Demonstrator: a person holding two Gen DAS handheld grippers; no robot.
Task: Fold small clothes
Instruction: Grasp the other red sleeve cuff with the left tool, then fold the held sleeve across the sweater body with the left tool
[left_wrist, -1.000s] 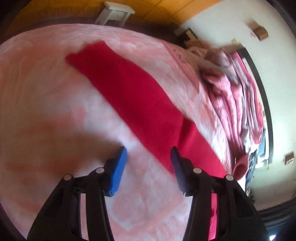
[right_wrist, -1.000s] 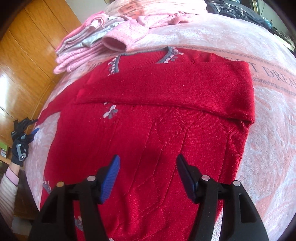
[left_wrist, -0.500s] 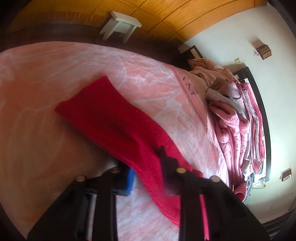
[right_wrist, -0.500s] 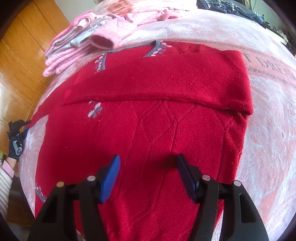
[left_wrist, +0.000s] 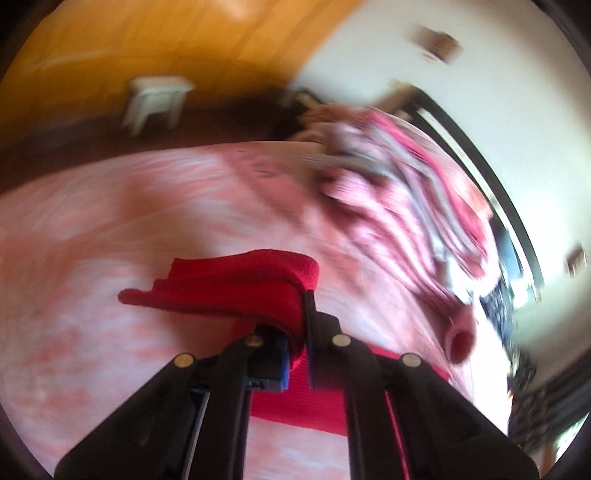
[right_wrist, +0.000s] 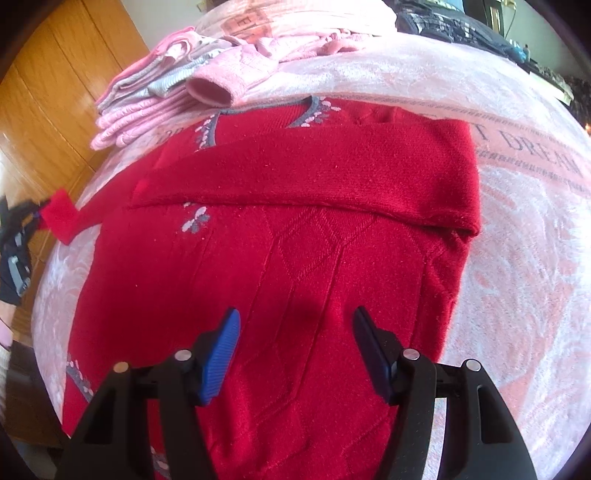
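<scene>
We see the red sweater (right_wrist: 280, 258) spread flat on the bed (right_wrist: 517, 240), over its pink patterned blanket, with one sleeve folded across the chest. The left gripper (left_wrist: 295, 332) has its jaws clamped on the other sleeve (left_wrist: 240, 291), lifting its cuff off the blanket; that view is blurred. The right gripper (right_wrist: 295, 347) hovers over the sweater's lower body, jaws wide apart and holding nothing. A pile of pink clothes (right_wrist: 177, 85) lies just beyond the collar.
</scene>
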